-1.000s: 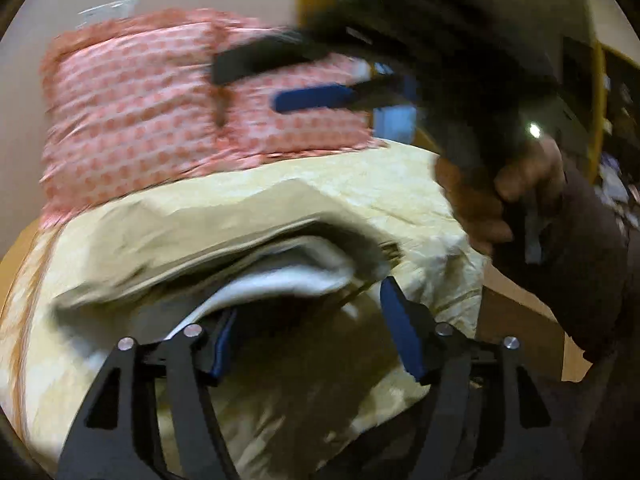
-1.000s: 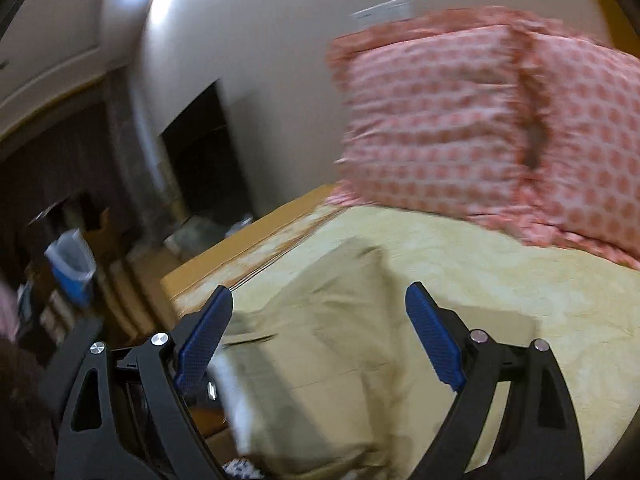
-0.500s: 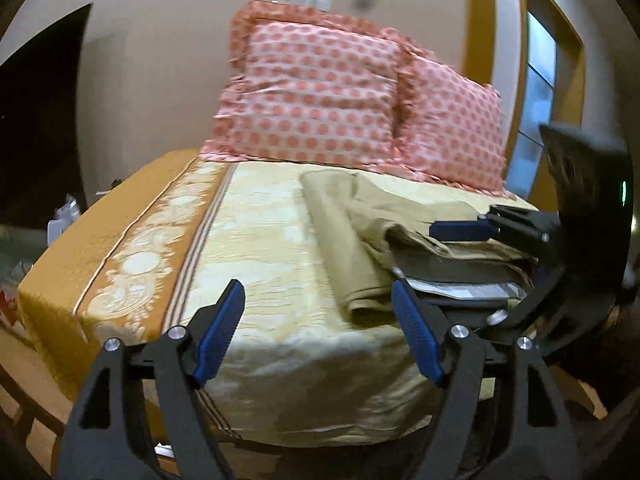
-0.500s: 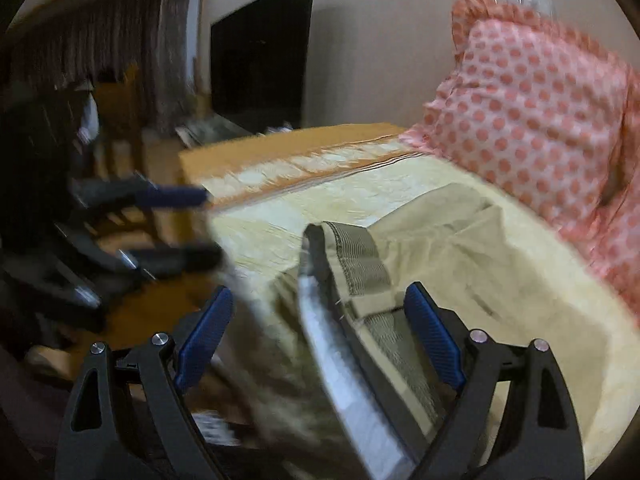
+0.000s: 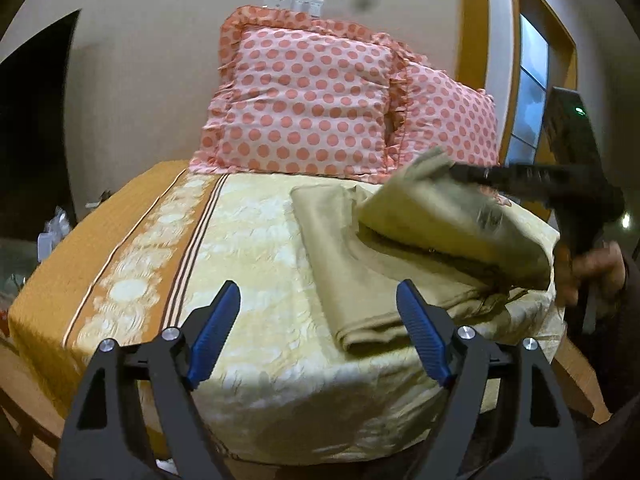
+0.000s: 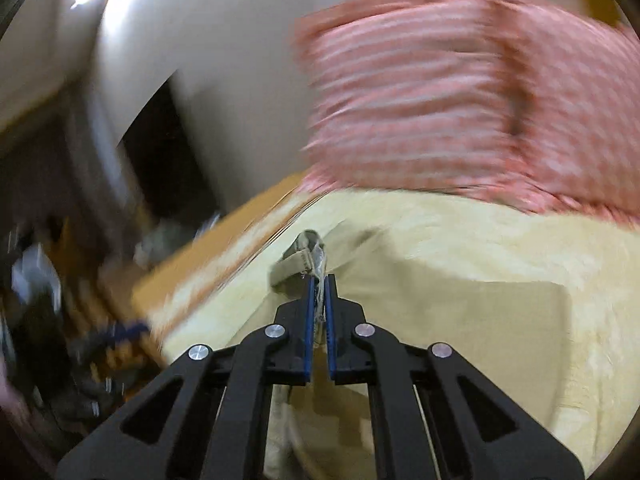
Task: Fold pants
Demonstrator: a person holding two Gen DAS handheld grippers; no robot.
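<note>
Khaki pants (image 5: 372, 272) lie partly folded on the right side of the bed. My right gripper (image 6: 319, 280) is shut on the pants' waistband edge (image 6: 300, 262) and holds that end lifted; in the left wrist view it (image 5: 460, 170) carries a raised fold of the pants (image 5: 452, 220) over the lower layer. My left gripper (image 5: 316, 328) is open and empty, near the foot of the bed, short of the pants' near folded edge (image 5: 368, 336).
The bed has a yellow patterned cover (image 5: 256, 240) with an orange border (image 5: 80, 264). Two pink polka-dot pillows (image 5: 304, 108) stand against the wall at the head. A dark doorway (image 5: 24, 128) is at left; a window (image 5: 532, 80) at right.
My right gripper has closed on the waistband and lifted that end of the pants toward the pillows. My left gripper stays open, back from the pants.
</note>
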